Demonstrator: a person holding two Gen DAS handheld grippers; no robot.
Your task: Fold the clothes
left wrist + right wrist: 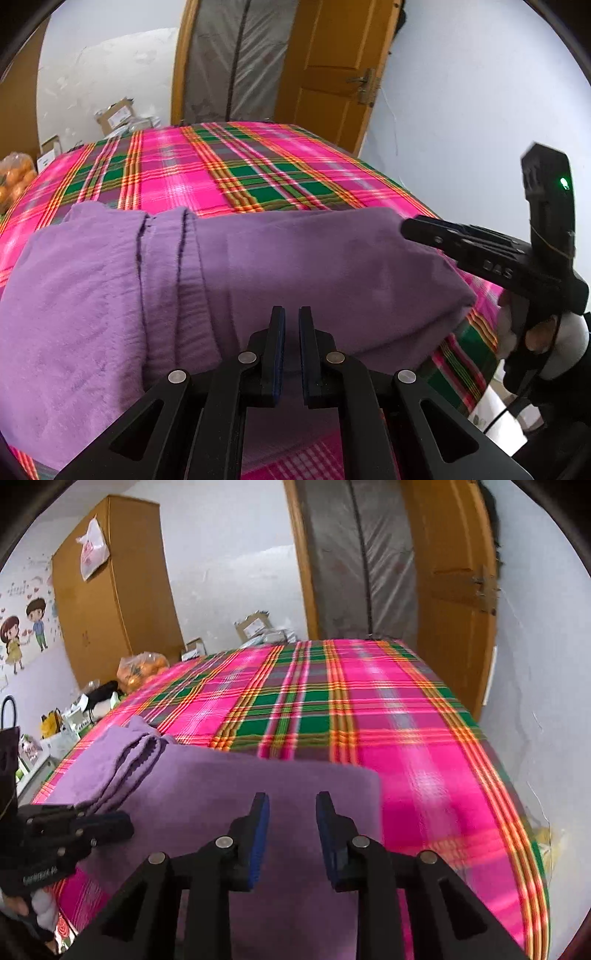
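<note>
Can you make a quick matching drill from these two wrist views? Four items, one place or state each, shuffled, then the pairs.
Column 1:
1. purple garment
2. left tool
3. right tool
4. bag of oranges

Column 2:
A. blue pads standing apart, nothing pressed between them
B. beside the bed's far left corner, near the wardrobe
C. folded, lying on the plaid sheet
D. pads almost together over the near cloth edge

Pairs: 1-C, 2-D, 3-A, 4-B
</note>
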